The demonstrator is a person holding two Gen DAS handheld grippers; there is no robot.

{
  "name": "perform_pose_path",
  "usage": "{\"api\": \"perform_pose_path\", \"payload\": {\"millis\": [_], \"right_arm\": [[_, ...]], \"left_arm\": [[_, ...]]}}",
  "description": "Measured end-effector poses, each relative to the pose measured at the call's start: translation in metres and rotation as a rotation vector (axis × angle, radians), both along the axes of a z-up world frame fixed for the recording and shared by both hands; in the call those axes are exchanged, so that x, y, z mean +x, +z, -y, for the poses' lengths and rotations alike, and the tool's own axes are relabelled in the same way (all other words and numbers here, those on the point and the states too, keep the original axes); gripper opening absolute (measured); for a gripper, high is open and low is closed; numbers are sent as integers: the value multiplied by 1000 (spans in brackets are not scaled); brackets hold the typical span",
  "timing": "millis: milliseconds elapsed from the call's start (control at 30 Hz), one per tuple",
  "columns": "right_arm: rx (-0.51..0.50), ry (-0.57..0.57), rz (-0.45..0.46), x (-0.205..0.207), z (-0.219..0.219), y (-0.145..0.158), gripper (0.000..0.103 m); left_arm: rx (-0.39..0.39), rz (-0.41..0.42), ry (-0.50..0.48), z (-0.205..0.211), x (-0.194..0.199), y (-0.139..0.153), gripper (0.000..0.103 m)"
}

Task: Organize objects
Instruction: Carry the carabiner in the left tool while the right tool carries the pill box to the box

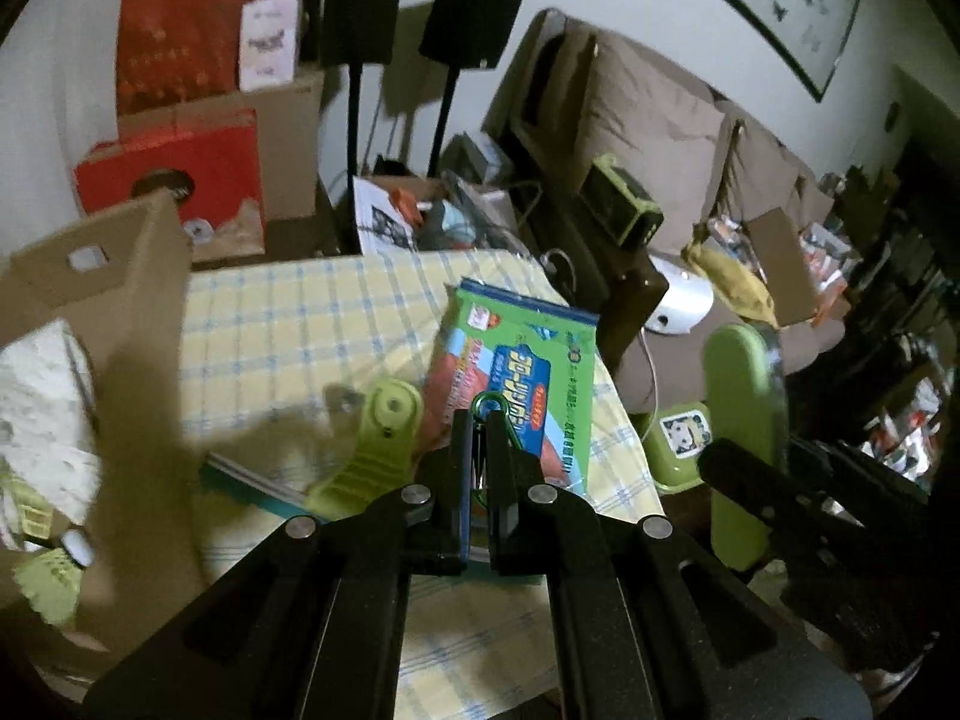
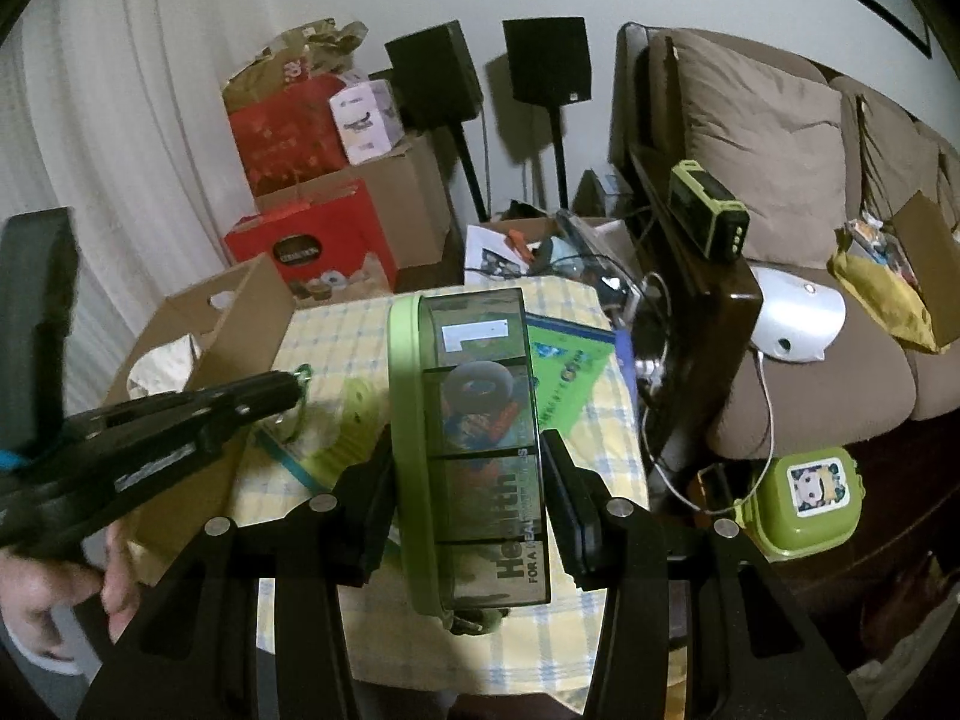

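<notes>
Left claw (image 1: pixel 478 420) is pinched tight on a thin green wire carabiner (image 1: pixel 487 403). Right claw (image 2: pixel 471 480) clamps a clear, green-rimmed plastic organizer (image 2: pixel 474 444) (upright, compartmented). Beyond both: checked cloth (image 1: pixel 288 324), cardboard box (image 1: pixel 120 276) at left.

Left hand-held gripper (image 1: pixel 478 420) clamped tight; right hand-held gripper (image 2: pixel 468 468) partly spread.

My right fingers clamp a green pill box (image 2: pixel 468 450) with clear compartments, standing on end. My left fingers pinch a green carabiner (image 1: pixel 489 405). A green packet (image 1: pixel 528 384) lies flat at the table's two o'clock; a cardboard box (image 1: pixel 120 324) stands at nine.
</notes>
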State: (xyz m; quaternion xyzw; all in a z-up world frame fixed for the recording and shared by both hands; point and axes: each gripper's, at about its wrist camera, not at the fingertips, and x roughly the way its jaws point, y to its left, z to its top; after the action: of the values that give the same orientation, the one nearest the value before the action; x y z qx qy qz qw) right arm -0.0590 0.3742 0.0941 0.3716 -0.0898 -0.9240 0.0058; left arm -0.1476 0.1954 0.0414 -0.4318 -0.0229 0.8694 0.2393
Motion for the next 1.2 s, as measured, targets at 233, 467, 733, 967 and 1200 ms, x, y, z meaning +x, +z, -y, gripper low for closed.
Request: {"api": "perform_pose_path", "payload": {"millis": [233,467,733,967,1200], "right_arm": [[0,10,-6,-11,27,8,46],[6,26,-19,-25,53,16,46],[18,71,-24,-38,88,20,46],[32,119,-35,-46,124,27,46],[35,165,-43,-54,159,31,46]], "left_arm": [[-9,-54,30,28,13,16,3],[0,-63,66,62,19,24,3],[1,-81,120,102,22,33,3],[-16,-95,159,133,21,35,3],[-17,-109,213,168,19,41,3]]}}
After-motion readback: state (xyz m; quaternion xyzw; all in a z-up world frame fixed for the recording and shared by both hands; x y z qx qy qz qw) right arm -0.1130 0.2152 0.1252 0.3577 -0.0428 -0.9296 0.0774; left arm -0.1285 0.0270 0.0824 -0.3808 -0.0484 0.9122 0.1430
